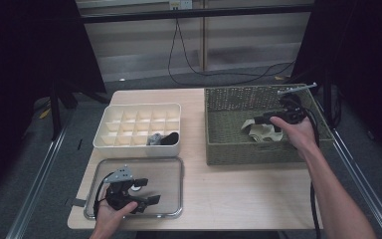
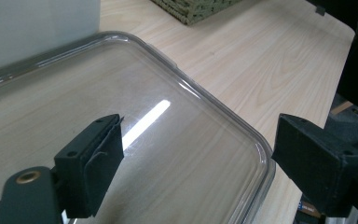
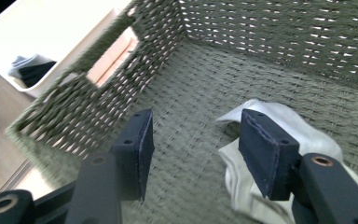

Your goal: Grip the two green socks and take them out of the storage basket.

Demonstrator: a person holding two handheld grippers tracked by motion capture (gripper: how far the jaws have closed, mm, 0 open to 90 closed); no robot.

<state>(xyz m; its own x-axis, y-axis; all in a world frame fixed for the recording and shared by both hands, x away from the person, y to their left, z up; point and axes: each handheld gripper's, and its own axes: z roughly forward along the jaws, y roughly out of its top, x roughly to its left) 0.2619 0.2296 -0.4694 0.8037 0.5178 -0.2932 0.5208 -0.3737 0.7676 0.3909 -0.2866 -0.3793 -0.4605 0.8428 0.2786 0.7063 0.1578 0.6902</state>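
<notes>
One pale sock [image 3: 279, 140] lies crumpled on the basket [image 1: 229, 144] floor, just right of the right hand-held gripper [image 3: 193, 149], whose spread jaws hold nothing; the left hand-held gripper [image 2: 191, 154], also spread, hovers far off over the clear lid [image 2: 205, 107].

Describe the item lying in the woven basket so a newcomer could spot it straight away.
Start at the green woven basket on the right half of the wooden table. On its floor, under the open right gripper, lies a crumpled piece of white cloth. It is the lone loose item visible in the basket and pale, unlike the dark and grey rolled pieces in the white divided box to the left.
</notes>
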